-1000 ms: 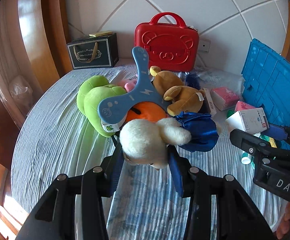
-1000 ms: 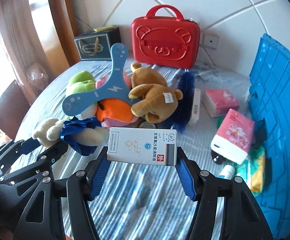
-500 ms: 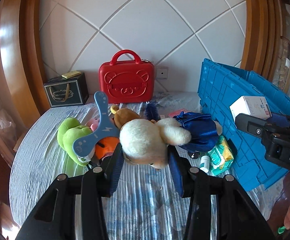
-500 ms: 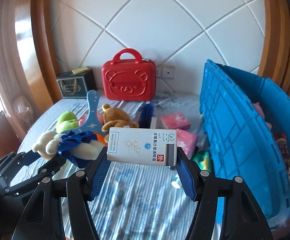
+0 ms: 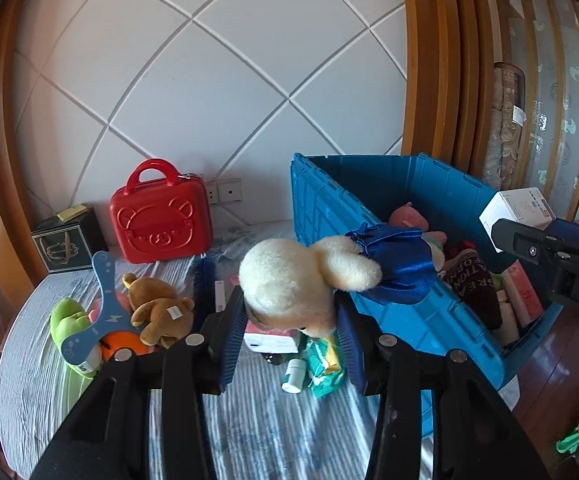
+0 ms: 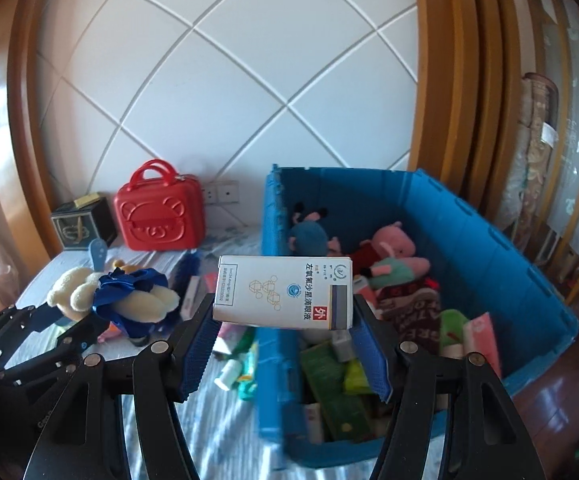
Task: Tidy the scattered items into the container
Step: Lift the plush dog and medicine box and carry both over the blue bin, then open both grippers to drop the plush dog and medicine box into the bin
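My left gripper point(image 5: 291, 322) is shut on a cream plush toy in a blue satin dress point(image 5: 289, 280), held in the air beside the left wall of the blue crate point(image 5: 389, 316). The toy also shows in the right wrist view point(image 6: 109, 292). My right gripper point(image 6: 285, 344) is shut on a white medicine box point(image 6: 283, 292), held above the near left corner of the crate point(image 6: 489, 248). The box also shows at the right of the left wrist view point(image 5: 515, 208). The crate holds several plush toys and packets.
On the striped bed lie a brown bear point(image 5: 161, 308), a green plush point(image 5: 67, 316), a blue boomerang toy point(image 5: 97, 312), a small white bottle point(image 5: 293, 376) and a green packet point(image 5: 325, 364). A red case point(image 5: 159, 216) and a dark gift box point(image 5: 67, 246) stand by the wall.
Both grippers have risen and swung right toward the blue crate, each still holding its item. The crate's inside has come into view.
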`<state>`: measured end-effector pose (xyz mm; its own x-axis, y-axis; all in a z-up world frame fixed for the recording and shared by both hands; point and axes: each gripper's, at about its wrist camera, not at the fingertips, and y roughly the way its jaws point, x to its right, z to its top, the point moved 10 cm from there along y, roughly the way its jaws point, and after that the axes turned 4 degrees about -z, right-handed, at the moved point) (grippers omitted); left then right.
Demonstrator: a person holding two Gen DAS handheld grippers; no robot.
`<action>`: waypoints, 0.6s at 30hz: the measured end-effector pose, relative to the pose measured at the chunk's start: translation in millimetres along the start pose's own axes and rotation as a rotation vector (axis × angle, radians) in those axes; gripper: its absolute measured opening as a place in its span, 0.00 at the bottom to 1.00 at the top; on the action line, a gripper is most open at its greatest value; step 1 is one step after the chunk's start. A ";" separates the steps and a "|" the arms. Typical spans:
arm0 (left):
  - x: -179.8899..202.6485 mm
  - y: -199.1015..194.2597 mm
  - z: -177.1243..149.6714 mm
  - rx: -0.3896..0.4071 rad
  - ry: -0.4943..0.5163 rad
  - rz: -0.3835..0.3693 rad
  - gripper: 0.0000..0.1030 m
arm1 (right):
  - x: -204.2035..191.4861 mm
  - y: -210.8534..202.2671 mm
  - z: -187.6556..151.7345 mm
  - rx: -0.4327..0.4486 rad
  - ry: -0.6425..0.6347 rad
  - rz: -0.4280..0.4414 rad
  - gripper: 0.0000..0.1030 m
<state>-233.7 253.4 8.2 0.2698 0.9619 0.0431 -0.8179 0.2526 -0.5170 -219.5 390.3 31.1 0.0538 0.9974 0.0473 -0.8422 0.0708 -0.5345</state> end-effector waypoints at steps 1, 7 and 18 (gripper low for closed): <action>17.9 7.0 3.9 -0.001 -0.002 -0.002 0.41 | 20.7 3.8 0.9 -0.001 0.003 -0.006 0.62; 114.7 55.2 14.9 -0.066 -0.005 0.009 0.42 | 130.8 40.4 -6.3 -0.047 -0.017 -0.030 0.62; 193.6 118.9 -9.3 -0.279 0.028 0.028 0.45 | 220.2 102.5 -40.6 -0.182 -0.016 0.012 0.62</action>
<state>-274.0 468.7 -52.9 0.2664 0.9639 0.0042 -0.6550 0.1842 -0.7329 -272.2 617.6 -47.5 0.0340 0.9980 0.0527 -0.7318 0.0607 -0.6788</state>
